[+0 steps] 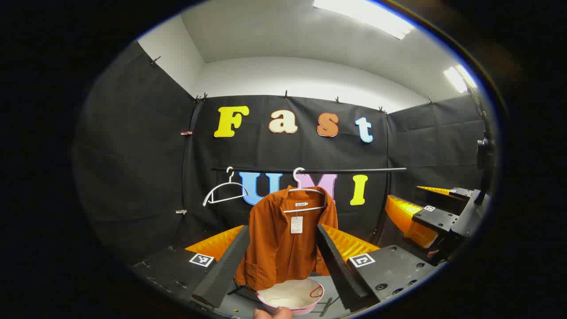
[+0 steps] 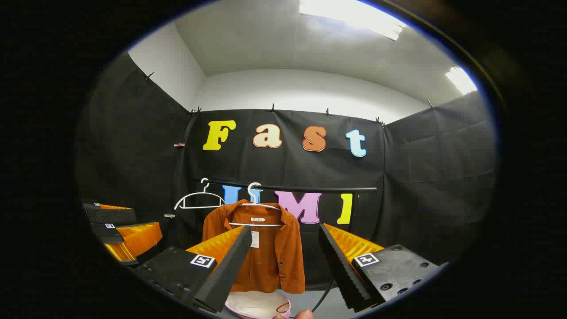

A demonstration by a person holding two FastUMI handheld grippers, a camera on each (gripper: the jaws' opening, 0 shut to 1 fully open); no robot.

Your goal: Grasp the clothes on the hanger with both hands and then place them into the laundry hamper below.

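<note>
Both grippers, the left gripper (image 1: 283,266) and the right gripper (image 2: 283,270), hold their jaws apart, clamping nothing. Beyond them sits one laundry hamper (image 1: 290,296), directly below one orange jacket (image 1: 283,239) on a white hanger (image 1: 305,195). Two hangers share the rail (image 1: 354,170); the empty hanger (image 1: 223,192) is toward its left end. This looks like the approach step; next, both should reach the jacket's shoulders.

Jacket (image 1: 283,243) neck label, hang tag: illegible.

Rail (image 1: 310,170) at 12 o'clock, against back wall. Jacket (image 1: 283,241) on hanger (image 1: 305,195) mid-rail; empty hanger (image 1: 223,192) at its 9 o'clock. Hamper (image 1: 290,296) at 6 o'clock, below jacket.
</note>
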